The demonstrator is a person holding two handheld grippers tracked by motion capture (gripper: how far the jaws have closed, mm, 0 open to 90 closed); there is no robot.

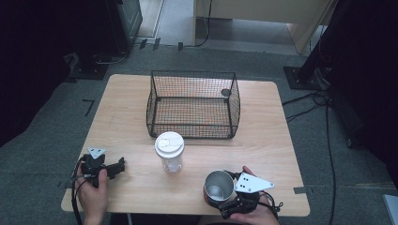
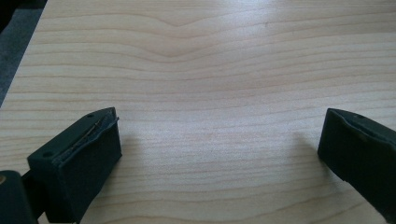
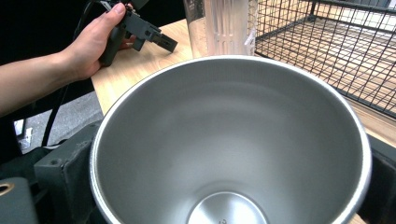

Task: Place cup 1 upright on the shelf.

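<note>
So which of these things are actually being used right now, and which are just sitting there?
In use:
- metal cup, between the jaws of the right gripper

Just sitting there:
- clear jar with a white lid, upright mid-table
- wire basket, behind the jar
- left gripper, open over bare table

Light wooden table [image 1: 263, 140]: black wire basket [image 1: 193, 104] at rear, lidded clear jar [image 1: 169, 151] centre, steel cup [image 1: 218, 186] front.
</note>
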